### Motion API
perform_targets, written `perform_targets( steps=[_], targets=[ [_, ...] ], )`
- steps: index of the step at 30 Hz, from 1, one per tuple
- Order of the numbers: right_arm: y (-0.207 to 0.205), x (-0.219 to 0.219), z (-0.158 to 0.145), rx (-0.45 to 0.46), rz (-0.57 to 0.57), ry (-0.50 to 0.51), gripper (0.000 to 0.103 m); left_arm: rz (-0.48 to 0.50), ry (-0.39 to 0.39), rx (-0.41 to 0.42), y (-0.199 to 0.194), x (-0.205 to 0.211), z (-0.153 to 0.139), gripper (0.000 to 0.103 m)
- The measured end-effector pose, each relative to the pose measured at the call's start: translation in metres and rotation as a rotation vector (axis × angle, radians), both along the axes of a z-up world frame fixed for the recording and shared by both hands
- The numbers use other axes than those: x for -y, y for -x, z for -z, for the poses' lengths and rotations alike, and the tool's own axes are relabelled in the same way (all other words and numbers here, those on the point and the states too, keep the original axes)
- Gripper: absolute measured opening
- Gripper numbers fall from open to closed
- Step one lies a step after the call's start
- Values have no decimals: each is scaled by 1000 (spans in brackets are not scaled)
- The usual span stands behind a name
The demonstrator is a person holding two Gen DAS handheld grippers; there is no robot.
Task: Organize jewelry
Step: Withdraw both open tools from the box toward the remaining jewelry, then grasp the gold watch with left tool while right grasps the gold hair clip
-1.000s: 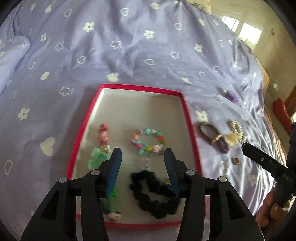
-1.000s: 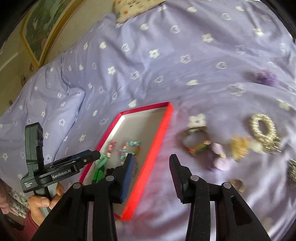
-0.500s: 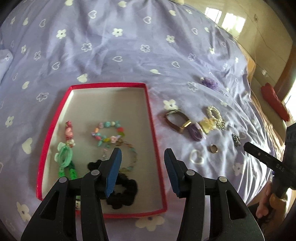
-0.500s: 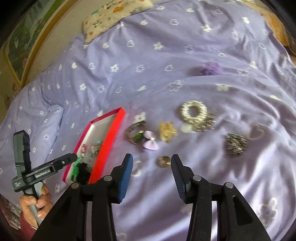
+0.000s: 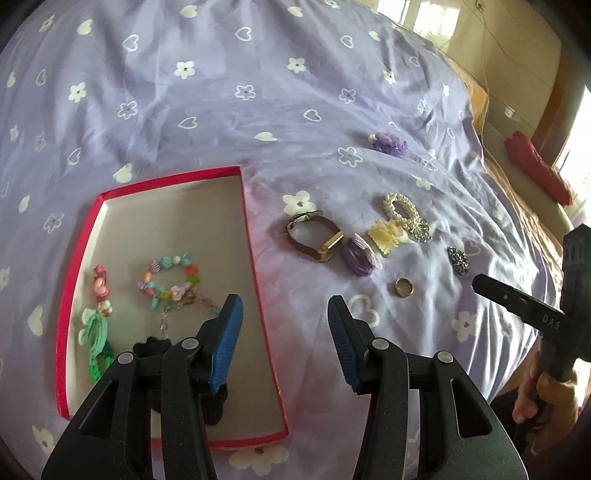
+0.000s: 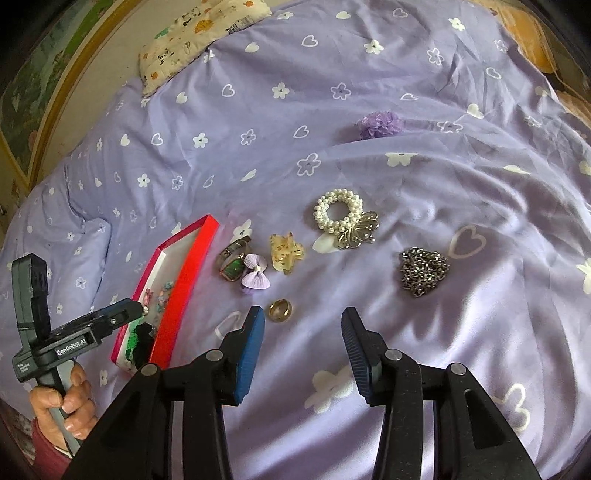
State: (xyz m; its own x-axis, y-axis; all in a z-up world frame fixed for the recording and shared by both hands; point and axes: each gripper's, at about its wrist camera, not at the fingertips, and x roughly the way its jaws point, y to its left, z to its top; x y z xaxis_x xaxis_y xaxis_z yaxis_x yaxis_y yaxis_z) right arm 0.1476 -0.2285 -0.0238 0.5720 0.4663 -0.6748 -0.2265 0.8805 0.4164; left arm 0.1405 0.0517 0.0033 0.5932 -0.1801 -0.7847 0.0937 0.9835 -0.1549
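Where the purple bedspread (image 6: 369, 110) with white hearts and flowers covers the bed, a panda pillow (image 6: 192, 33) sits at the far edge. A red box (image 5: 258, 280) lies on the spread. Inside it are a bright bead bracelet (image 5: 170, 280), a green hair tie (image 5: 96, 332) and a black scrunchie (image 5: 151, 345). Just beside the box, on the spread, lie a watch (image 5: 314, 236), a purple bow (image 6: 255, 275), a gold ring (image 6: 280, 309), a pearl band (image 6: 338, 210) and a silver chain (image 6: 423, 271). The left gripper (image 5: 284, 325) and the right gripper (image 6: 303, 339) both have jaws apart with nothing in them.
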Motion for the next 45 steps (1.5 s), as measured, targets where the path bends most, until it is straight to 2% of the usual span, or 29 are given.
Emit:
perform_targets(
  steps=[7, 16, 22, 25, 26, 27, 28, 29, 33, 38, 45],
  targets=[
    [-24, -19, 5, -7, -27, -17, 46, 59, -24, -8, -25, 16, 7, 47],
    [-78, -41, 16, -12, -59, 11, 43, 173, -73, -22, -69, 46, 23, 47],
    [-101, -46, 32, -53, -78, 10, 24, 218, -142, -60, -93, 60, 44, 46],
    [-106, -46, 36, -63, -80, -5, 17, 233, -140, -84, -102, 63, 53, 37],
    [-106, -45, 37, -62, -79, -11, 11, 238, -142, -86, -104, 64, 54, 34],
    [-107, -45, 36, -58, -79, -12, 7, 247, -140, -89, -106, 65, 54, 26],
    [-106, -45, 35, -54, -80, -12, 5, 257, -133, -92, -107, 66, 54, 18],
    [-106, -45, 35, -52, -83, -14, 5, 270, -129, -92, -108, 67, 54, 15],
    [-102, -44, 31, -42, -87, -18, 4, 288, -147, -77, -102, 73, 53, 7],
    [-91, -41, 22, -22, -83, -36, 4, 266, -109, -64, -90, 66, 45, 7],
    [-73, -46, 8, 2, -96, -56, 4, 217, -21, -7, -64, 45, 18, 7]
  ],
)
